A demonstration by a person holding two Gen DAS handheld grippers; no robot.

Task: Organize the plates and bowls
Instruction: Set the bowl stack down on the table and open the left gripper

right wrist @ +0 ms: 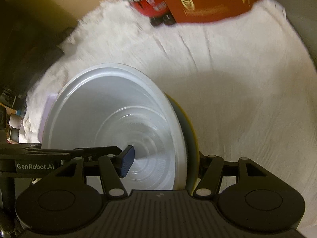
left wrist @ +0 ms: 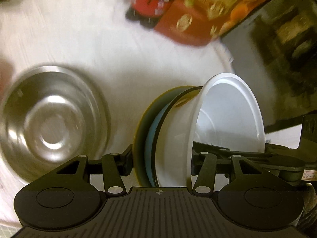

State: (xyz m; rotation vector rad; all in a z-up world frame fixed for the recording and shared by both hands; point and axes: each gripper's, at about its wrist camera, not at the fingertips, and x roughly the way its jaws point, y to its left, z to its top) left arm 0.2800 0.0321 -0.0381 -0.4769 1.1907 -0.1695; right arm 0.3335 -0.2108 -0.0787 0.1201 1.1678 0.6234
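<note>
Both grippers hold one stack on edge above the white cloth. The stack is a white plastic bowl nested on a blue plate and a dark plate with a yellow rim. My left gripper is shut on the stack, one finger on the yellow-rimmed plate's back, one inside the bowl. In the right wrist view the white bowl faces the camera. My right gripper is shut on the same stack, its blue pad inside the bowl. A steel bowl sits on the cloth to the left.
A red-labelled bottle pack and an orange-red box stand at the far edge of the white cloth. Dark furniture lies beyond the cloth's right edge. A pale lilac object peeks out behind the bowl.
</note>
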